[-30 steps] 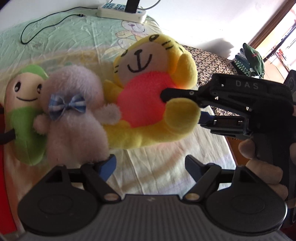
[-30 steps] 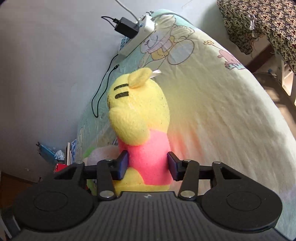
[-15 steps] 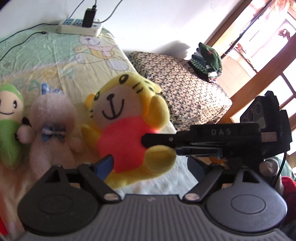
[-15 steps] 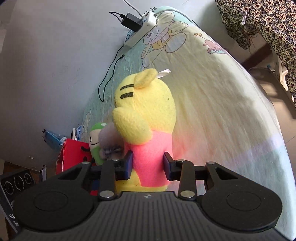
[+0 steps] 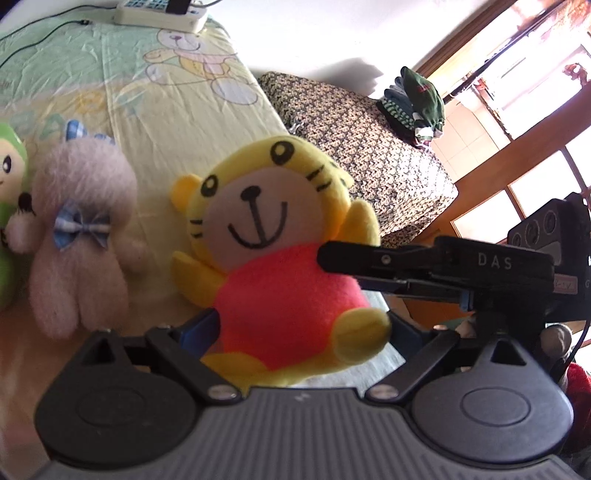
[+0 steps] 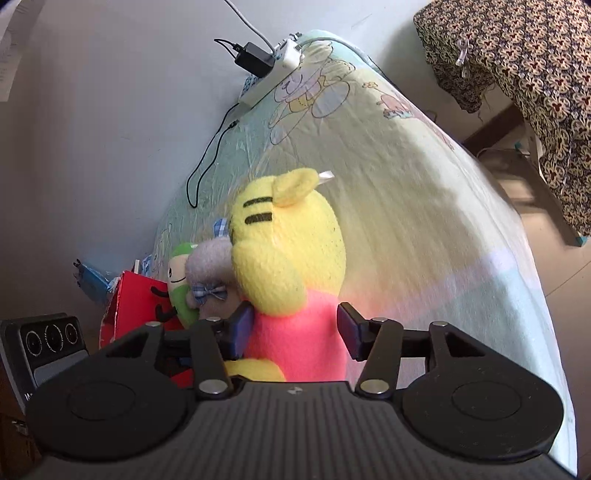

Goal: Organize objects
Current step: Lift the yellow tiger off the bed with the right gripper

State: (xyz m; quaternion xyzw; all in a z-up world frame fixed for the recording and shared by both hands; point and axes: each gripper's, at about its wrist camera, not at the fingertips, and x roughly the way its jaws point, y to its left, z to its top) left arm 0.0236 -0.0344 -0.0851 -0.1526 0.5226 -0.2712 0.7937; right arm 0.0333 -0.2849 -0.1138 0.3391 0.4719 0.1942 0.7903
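**Tiger plush being let go at the end of the toy row – how the release is best handled**

Nearest in the right wrist view, the right gripper (image 6: 295, 328) is seen with its jaws just opened off the pink belly of the yellow tiger plush (image 6: 291, 258); the far pad stands clear of the fabric, the near one is right at it, so no squeeze is left. The plush is still between the jaws though. In the left wrist view the left gripper (image 5: 303, 328) is spread wide too, having just been opening, and the tiger's lower body sits between its pads without being pinched.

The tiger is sat upright on the bed (image 5: 155, 122), just beside the pale fluffy bear (image 5: 79, 236) with the blue check bow, and the green doll (image 5: 9, 192) is past that at the picture's edge. So a row looks to be formed and the placing step seems nearly done.

For a clean finish, both grippers are probably best drawn straight back along their own fingers, not swung sideways, since a soft toy this top-heavy could be tipped by a brushed arm or foot. A snag of plush fibres on a pad should be watched for.

Writing: "DAS" is printed in white on the right gripper's body, seen from the left wrist. Farther off, a power strip (image 5: 160, 13) lies at the head of the bed; nothing on it can be read. The bedsheet's cartoon bear print carries no legible text.
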